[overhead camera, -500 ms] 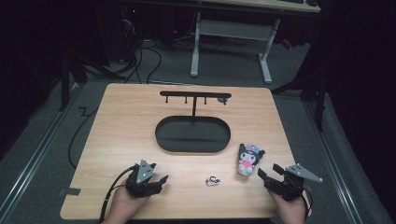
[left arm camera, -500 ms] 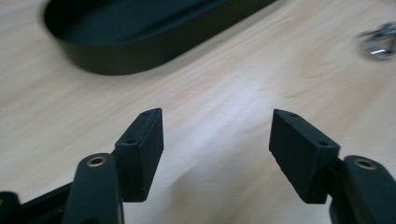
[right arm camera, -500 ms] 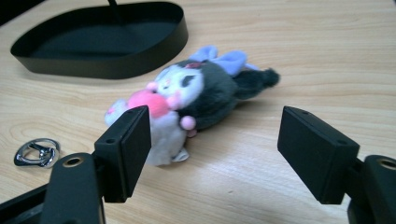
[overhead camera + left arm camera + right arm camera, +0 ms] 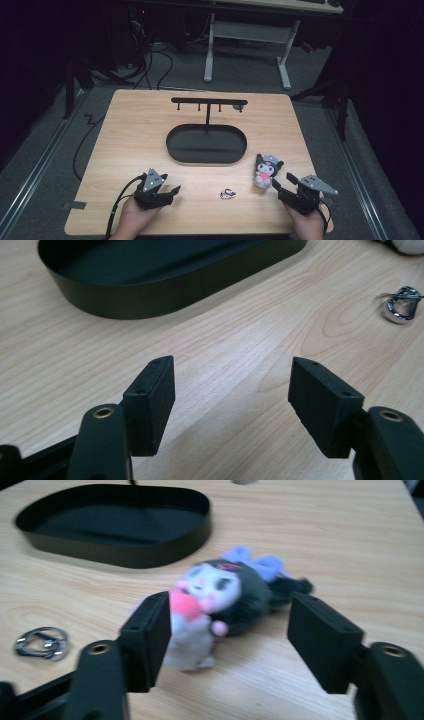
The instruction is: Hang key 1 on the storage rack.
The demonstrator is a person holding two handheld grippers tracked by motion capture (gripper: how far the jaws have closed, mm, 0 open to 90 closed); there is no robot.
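A small plush toy, black and white with a purple bow and a pink heart, lies on the wooden table at the front right. My right gripper is just in front of it, jaws open. In the right gripper view the plush toy lies at the jaw tips of the right gripper, and the pads do not press on it. My left gripper rests open at the front left. The left gripper has bare wood between its jaws. A small metal ring clasp lies between the two grippers.
A black oval tray with a post and a hook bar stands at the table's middle. The tray's wall is ahead of the left gripper, and the tray is beyond the plush. The clasp shows in both gripper views.
My right gripper has edged slightly towards the plush toy. The left gripper, the plush and the clasp stay where they were.
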